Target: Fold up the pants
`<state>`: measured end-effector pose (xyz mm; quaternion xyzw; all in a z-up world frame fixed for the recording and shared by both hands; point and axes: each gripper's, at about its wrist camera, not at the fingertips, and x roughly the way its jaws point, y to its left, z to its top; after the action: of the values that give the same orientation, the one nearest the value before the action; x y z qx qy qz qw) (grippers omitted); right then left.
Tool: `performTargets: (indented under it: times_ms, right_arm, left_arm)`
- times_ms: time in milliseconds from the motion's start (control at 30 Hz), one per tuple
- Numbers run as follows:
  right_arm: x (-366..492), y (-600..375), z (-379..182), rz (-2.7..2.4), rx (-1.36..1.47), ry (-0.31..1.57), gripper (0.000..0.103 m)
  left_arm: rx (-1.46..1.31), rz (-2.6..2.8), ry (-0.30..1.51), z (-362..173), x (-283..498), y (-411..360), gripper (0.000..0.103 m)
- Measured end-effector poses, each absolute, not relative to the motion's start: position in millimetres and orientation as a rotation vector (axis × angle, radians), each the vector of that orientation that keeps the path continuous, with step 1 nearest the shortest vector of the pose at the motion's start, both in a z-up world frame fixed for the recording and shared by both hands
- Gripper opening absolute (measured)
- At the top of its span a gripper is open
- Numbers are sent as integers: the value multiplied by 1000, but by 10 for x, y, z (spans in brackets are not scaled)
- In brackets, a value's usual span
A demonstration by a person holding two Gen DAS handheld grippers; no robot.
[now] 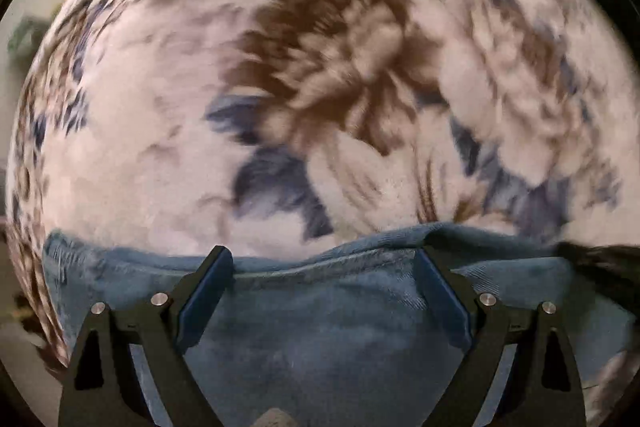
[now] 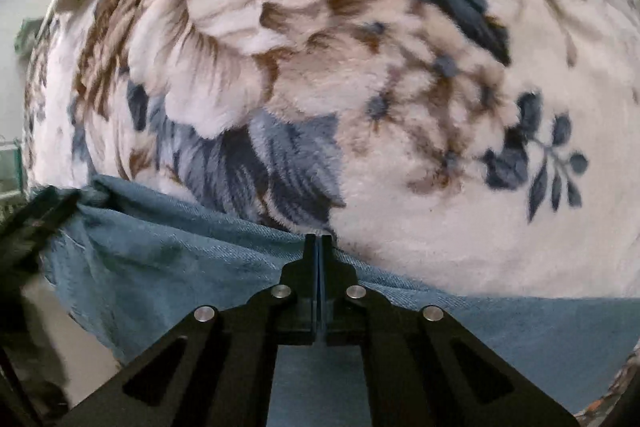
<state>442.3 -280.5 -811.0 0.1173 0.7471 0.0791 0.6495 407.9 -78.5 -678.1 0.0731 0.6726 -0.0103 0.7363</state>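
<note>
one floral blanket [image 2: 440,247] underlies blue pants [image 2: 160,267] — pale wall [image 2: 24,3].

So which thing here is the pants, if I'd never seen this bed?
Start with the big fluffy blanket, cream with brown flowers and blue leaves, filling both views. Along its near edge lies the pants, a plain blue denim band. The right gripper is shut on its edge; it is the only unpatterned, woven cloth there.

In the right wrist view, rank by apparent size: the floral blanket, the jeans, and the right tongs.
1. Blanket, fills most of the frame.
2 and 3. Jeans and right tongs cover similar areas; the tongs sit nearest the lens, so I won't rank them.
</note>
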Motion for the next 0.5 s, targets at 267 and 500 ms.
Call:
performTargets:
  times_ms: [267,500]
  right_arm:
    - [4012,-3833,-7537,66,497,1564,16]
    - [2613,-5068,-6895,-207,882,1279,68]
  left_arm:
    - [159,34,1477,-7006,4354,-605,103]
    - [108,-44,1409,-6212,4322,-1109,103]
